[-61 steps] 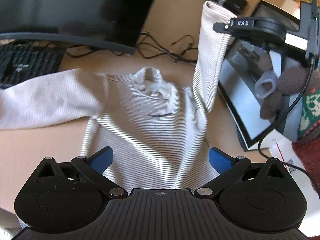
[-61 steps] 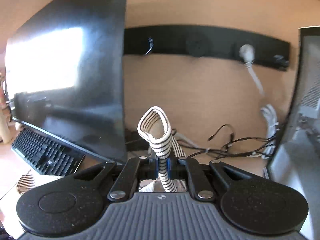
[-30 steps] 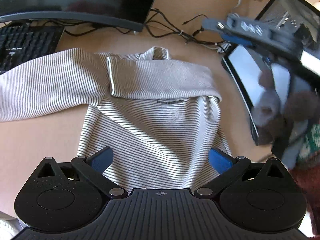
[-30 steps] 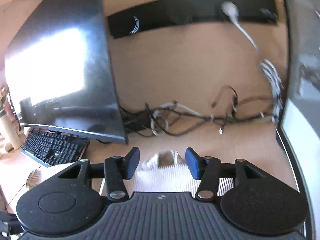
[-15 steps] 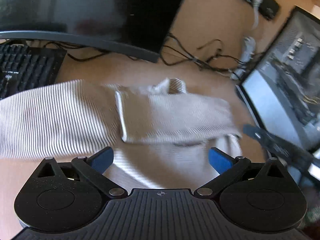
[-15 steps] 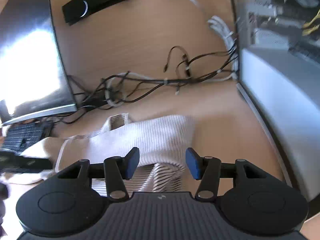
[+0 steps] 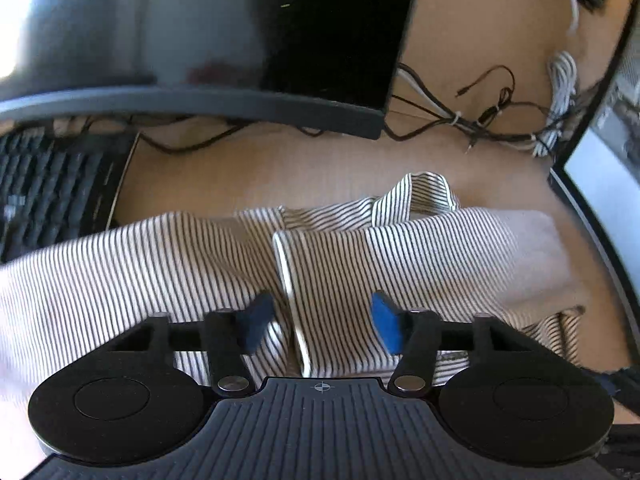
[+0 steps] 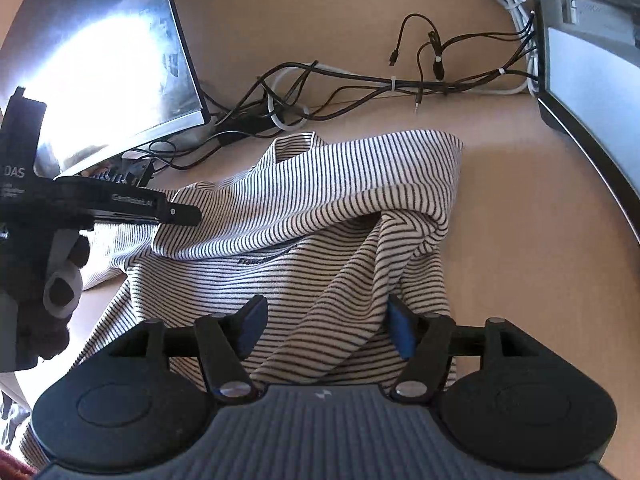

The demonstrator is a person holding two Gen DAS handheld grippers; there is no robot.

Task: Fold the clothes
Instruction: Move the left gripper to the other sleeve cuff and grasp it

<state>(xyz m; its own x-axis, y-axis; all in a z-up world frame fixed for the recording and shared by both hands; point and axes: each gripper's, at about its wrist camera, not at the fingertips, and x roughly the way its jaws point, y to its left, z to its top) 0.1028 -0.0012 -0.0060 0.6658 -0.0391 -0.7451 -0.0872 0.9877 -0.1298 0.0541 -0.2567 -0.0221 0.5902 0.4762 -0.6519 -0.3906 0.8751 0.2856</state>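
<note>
A black-and-white striped long-sleeve top point(image 8: 320, 236) lies on the wooden desk. Its right sleeve point(image 7: 420, 256) is folded across the chest, cuff edge near the middle. The other sleeve point(image 7: 120, 276) stretches out to the left. My left gripper point(image 7: 322, 326) is open, low over the folded sleeve's cuff, jaws either side of it. It also shows in the right wrist view point(image 8: 176, 216) at the left. My right gripper point(image 8: 324, 328) is open and empty, above the top's bunched right side.
A dark monitor point(image 7: 200, 32) stands behind the top, a black keyboard point(image 7: 52, 184) at the left. A tangle of cables point(image 8: 360, 84) lies at the back. A second screen point(image 8: 592, 92) bounds the right side.
The right gripper let go of the sleeve after laying it across the chest, then drew back over the top's right side. The left gripper moved forward and down over the cuff, its jaws narrowing.
</note>
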